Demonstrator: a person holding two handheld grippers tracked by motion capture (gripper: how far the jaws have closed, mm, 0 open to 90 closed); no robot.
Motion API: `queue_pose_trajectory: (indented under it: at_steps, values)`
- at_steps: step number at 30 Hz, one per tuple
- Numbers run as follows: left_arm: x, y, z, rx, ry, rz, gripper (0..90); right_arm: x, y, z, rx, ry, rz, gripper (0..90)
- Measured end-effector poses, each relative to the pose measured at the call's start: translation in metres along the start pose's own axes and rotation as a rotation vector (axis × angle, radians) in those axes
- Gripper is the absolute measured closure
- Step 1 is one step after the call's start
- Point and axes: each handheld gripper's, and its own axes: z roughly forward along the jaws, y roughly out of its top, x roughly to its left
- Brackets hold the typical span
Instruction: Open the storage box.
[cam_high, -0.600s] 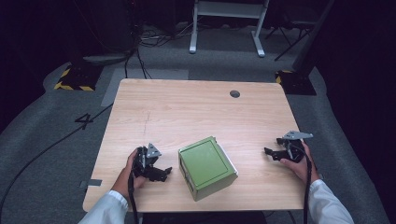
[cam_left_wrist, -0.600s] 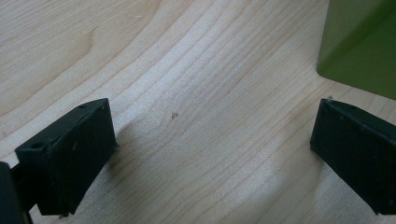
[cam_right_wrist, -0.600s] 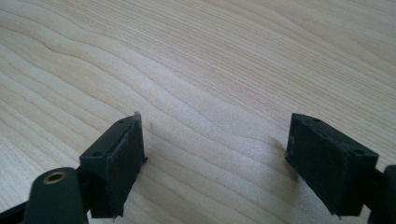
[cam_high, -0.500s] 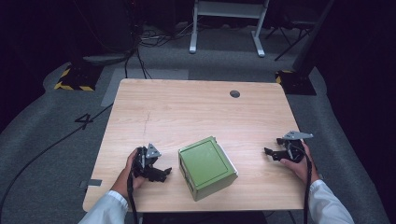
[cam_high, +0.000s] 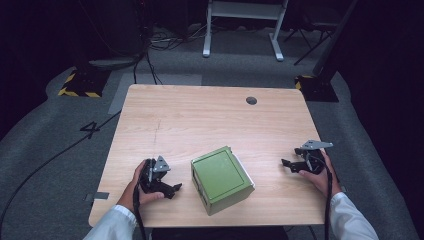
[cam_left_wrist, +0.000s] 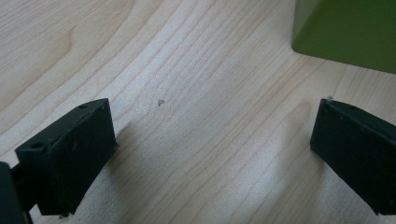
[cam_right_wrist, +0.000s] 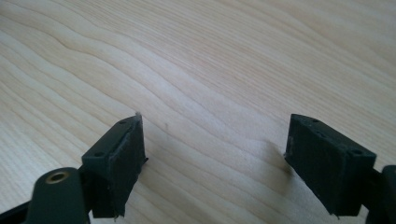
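My left gripper (cam_high: 172, 187) rests low on the table (cam_high: 200, 120) near the front edge, its jaws spread wide with nothing but bare wood between them. In the left gripper view the fingers (cam_left_wrist: 70, 154) stand far apart, and a green corner of the box (cam_left_wrist: 345, 32) shows just ahead and to one side — near, not touching.

The box (cam_high: 221, 177) sits between my two hands, toward the front of the table, turned a little askew to the edge. It looks like a stiff, smooth-sided thing, probably painted metal or hard plastic, so I'd expect it to hold its shape under pressure but slip if I pinch it lightly. How heavy it is I cannot tell. It looks too broad for one pair of jaws to span, so I'd judge the best hold is one gripper pressed to each opposite side wall, or a pinch on a rim or corner.

My right gripper (cam_high: 290, 165) sits well apart from the box, close to the table's right edge — its fingers (cam_right_wrist: 119, 163) likewise spread open over empty wood.
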Motion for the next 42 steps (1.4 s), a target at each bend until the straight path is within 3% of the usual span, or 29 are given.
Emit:
queue_pose_trajectory:
  at_steps: [5,6,10,20,32,38,42]
  values:
    - [0.000,0.000,0.000,0.000,-0.001,0.000,0.3,0.012,0.013,-0.008,-0.046,0.049,-0.026,21.4]
    - [0.000,0.000,0.000,0.000,-0.001,0.000,0.3,0.025,0.023,-0.012,-0.069,0.080,-0.092,22.4]
    - [-0.001,0.000,0.000,-0.002,0.002,-0.006,0.3,0.048,0.039,-0.018,-0.105,0.160,-0.154,23.2]
    - [-0.001,0.000,0.000,-0.002,0.002,-0.007,0.3,0.095,0.065,-0.026,-0.151,0.313,-0.240,24.0]
    - [-0.001,0.000,0.000,-0.004,0.005,-0.009,0.3,0.132,0.082,-0.012,-0.124,0.393,-0.326,24.5]
    - [-0.001,0.000,0.000,-0.004,0.005,-0.010,0.3,0.139,0.083,0.002,-0.068,0.379,-0.345,25.7]
    - [-0.001,0.000,0.000,-0.004,0.005,-0.009,0.3,0.137,0.080,0.010,-0.029,0.356,-0.347,25.9]
